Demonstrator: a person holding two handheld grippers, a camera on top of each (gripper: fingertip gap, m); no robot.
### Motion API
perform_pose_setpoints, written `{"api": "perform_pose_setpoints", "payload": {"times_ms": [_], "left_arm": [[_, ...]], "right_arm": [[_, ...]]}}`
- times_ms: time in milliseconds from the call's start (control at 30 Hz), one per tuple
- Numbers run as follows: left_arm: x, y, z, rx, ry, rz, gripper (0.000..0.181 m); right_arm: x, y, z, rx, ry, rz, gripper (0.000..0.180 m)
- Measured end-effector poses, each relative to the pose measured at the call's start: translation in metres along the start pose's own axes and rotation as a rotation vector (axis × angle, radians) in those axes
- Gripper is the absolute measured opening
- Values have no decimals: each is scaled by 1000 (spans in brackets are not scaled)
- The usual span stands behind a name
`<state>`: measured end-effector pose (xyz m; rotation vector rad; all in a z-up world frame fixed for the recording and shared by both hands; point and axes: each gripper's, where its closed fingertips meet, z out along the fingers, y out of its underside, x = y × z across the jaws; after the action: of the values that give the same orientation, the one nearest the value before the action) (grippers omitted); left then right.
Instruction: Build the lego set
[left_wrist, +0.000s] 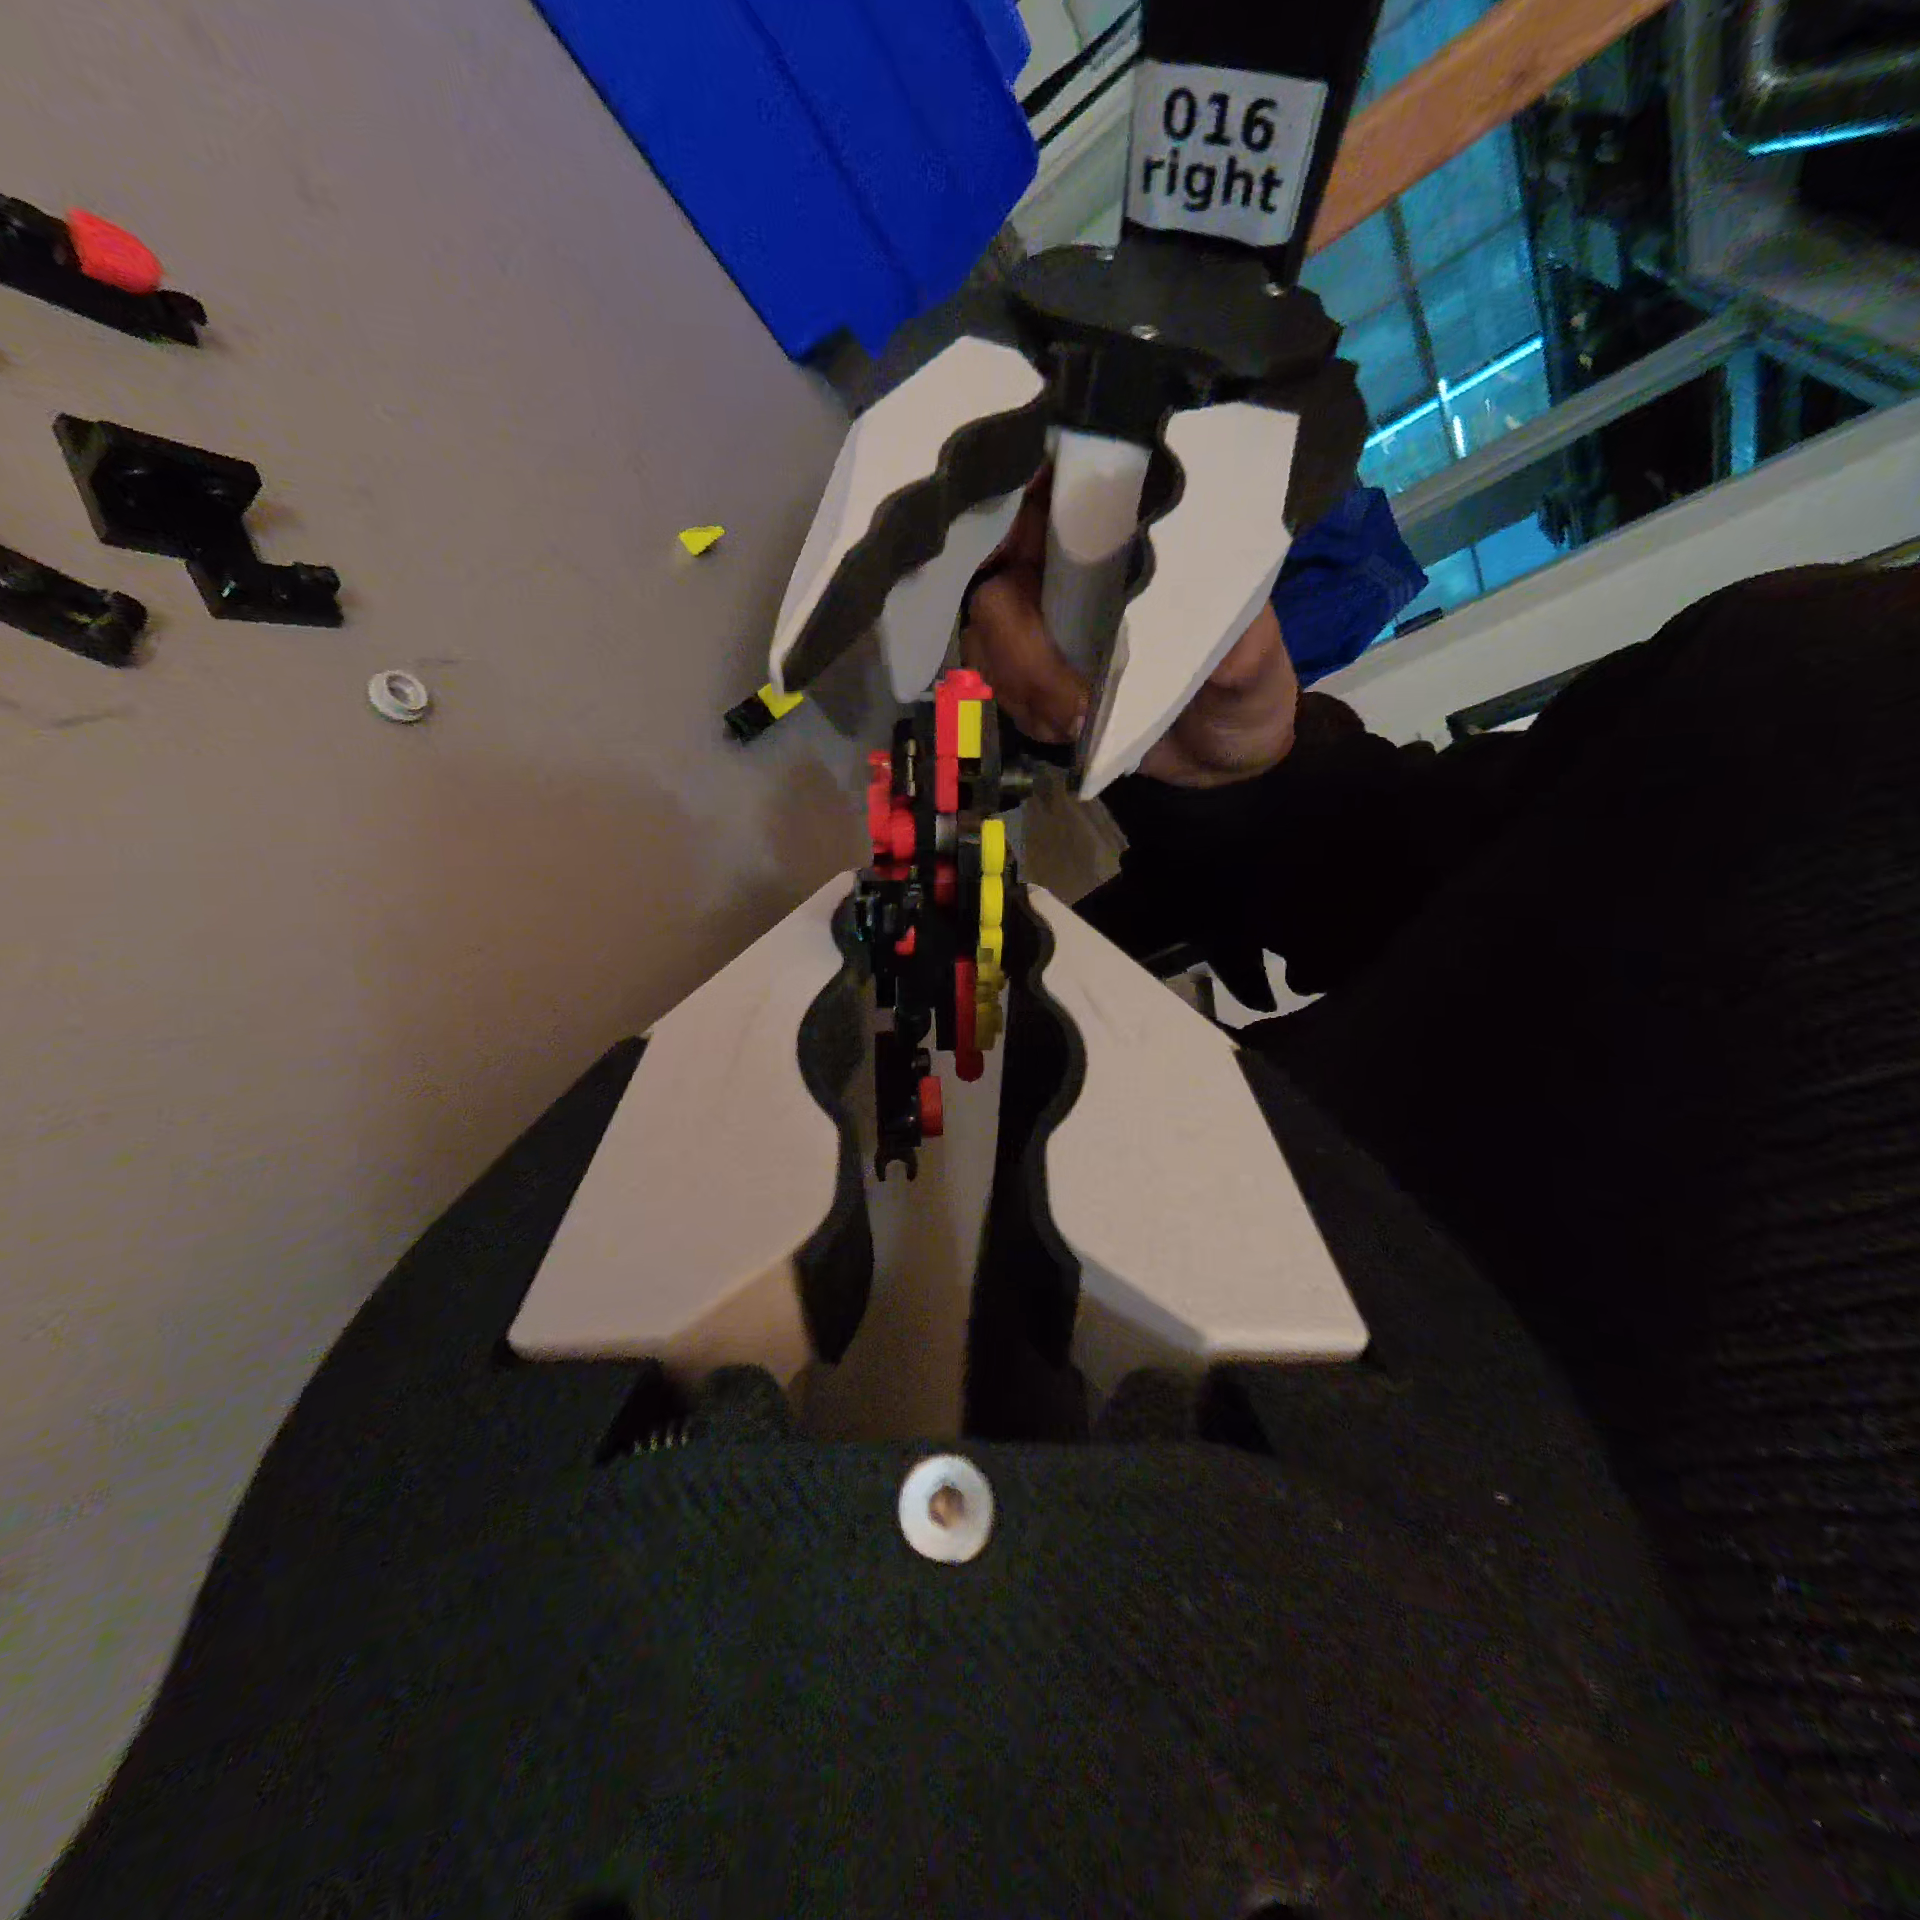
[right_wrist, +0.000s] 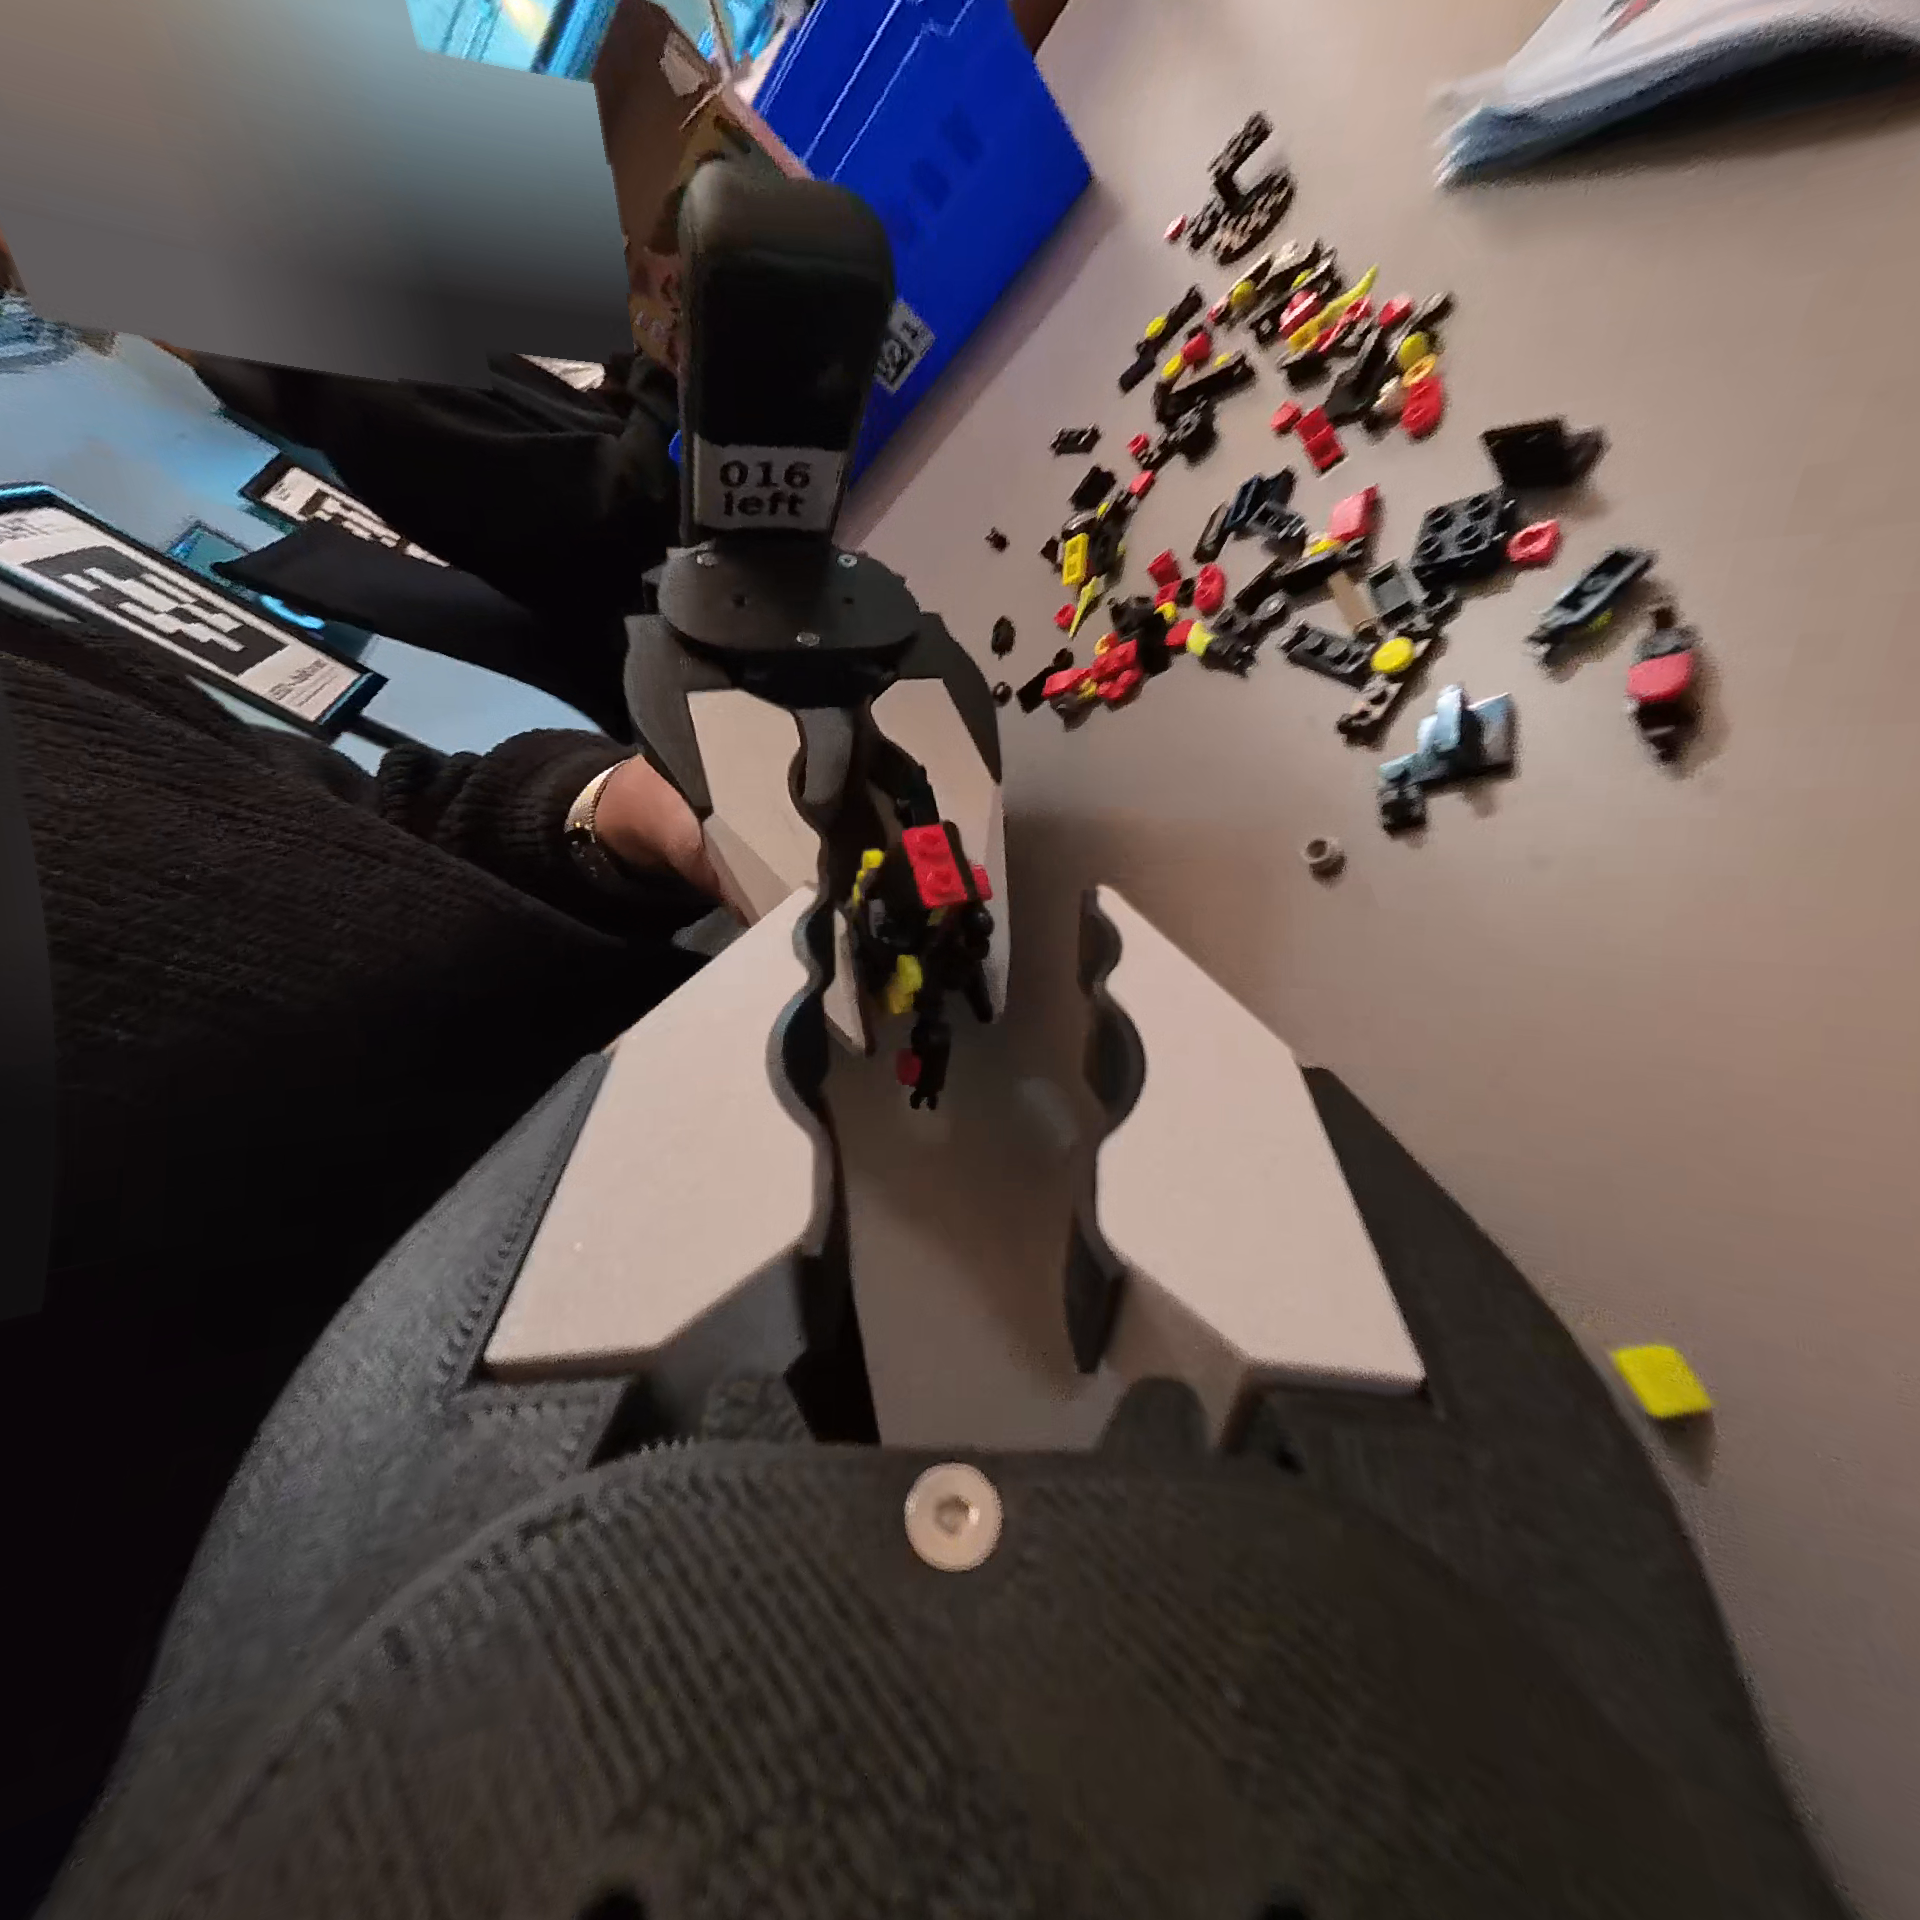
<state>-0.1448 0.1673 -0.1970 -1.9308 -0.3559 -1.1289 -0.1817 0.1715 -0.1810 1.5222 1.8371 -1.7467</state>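
My left gripper (left_wrist: 940, 888) is shut on a small Lego assembly (left_wrist: 940, 914) of black, red and yellow pieces and holds it edge-on above the grey table (left_wrist: 416, 987). The assembly sticks out past the fingertips. My right gripper (left_wrist: 935, 732) comes in from the far side with its jaws apart, on either side of the assembly's far end. In the right wrist view my right gripper (right_wrist: 951, 894) is open, and the left gripper (right_wrist: 925, 1029) with the assembly (right_wrist: 930, 914) sits between its fingers. Whether the right fingers touch the assembly is unclear.
A pile of loose Lego pieces (right_wrist: 1299, 468) lies on the table (right_wrist: 1455, 1091). A blue bin (right_wrist: 914, 208) stands at the back. Black plates (left_wrist: 177, 509), a grey round piece (left_wrist: 398, 694) and a yellow wedge (left_wrist: 701, 540) lie left. A yellow tile (right_wrist: 1659, 1380) lies right. The grippers are tip to tip, or close to it. The yellow tile (right_wrist: 1659, 1380) sits 11 cm or so from the ends of my right fingers.
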Motion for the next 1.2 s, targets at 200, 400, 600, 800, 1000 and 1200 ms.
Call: {"api": "perform_pose_setpoints", "payload": {"times_ms": [200,400,600,800,1000,1200], "left_arm": [[10,0,1,-1,55,13,22],[-1,7,-4,-67,-25,13,51],[-18,-12,-43,-27,-152,111,69],[-29,-6,-65,-36,-232,186,69],[-30,1,-60,-66,-202,173,66],[-29,6,-51,-76,-189,174,72]], "right_arm": [[-13,7,10,-40,-101,35,26],[-13,7,7,-37,-151,110,24],[14,34,14,-210,17,121,24],[21,37,24,-248,31,128,25],[32,33,26,-262,85,56,32],[36,18,16,-189,116,19,41]]}}
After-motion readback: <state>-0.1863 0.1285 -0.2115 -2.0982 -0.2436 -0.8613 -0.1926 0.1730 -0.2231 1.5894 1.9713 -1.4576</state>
